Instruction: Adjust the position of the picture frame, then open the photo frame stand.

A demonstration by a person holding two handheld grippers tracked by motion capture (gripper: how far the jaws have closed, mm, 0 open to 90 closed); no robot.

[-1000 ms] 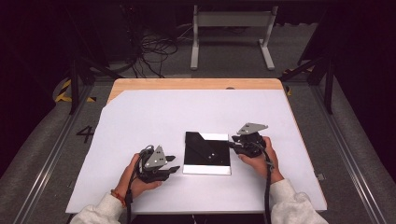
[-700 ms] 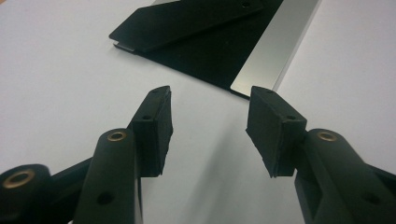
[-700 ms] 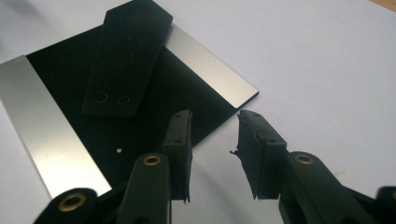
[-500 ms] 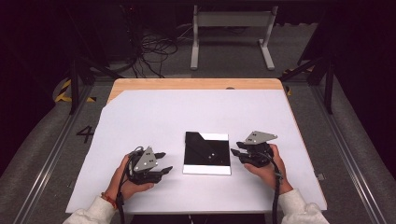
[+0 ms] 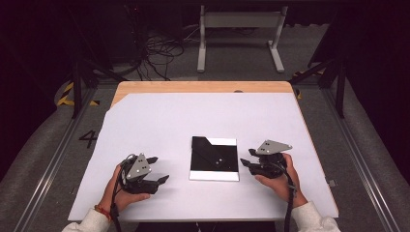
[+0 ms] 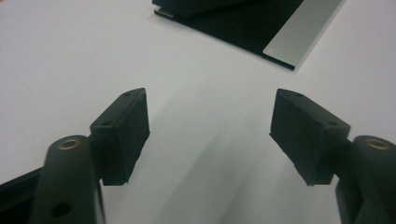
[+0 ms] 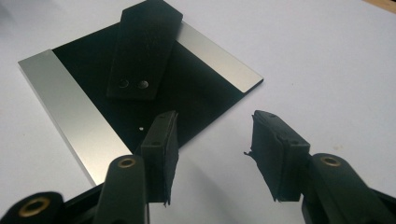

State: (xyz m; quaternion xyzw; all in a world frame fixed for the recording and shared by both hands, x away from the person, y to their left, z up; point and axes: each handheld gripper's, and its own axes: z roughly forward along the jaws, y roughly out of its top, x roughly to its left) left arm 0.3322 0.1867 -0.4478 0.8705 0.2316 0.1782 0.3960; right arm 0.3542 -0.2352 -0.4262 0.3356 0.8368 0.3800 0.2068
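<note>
- On the white counter (image 5: 159, 121), a flat black square plate with shiny silver strips on two edges (image 5: 214, 158) lies near the front, between the two hands.
- A black strap with two small studs (image 7: 144, 51) lies flat on top of the plate.
- The plate is in the same spot as a second ago.
- The left tool (image 5: 159, 169) was just beside the plate's left edge before. Now it has slid away to the left and sits apart from the plate.
- Its jaws have just been opening. They stand wide, with only bare counter between them.
- The right tool (image 5: 249, 159) was touching the plate's right edge before. Now it sits just off that edge.
- Its jaws have just been opening too. They stand partly open and hold nothing.
</note>
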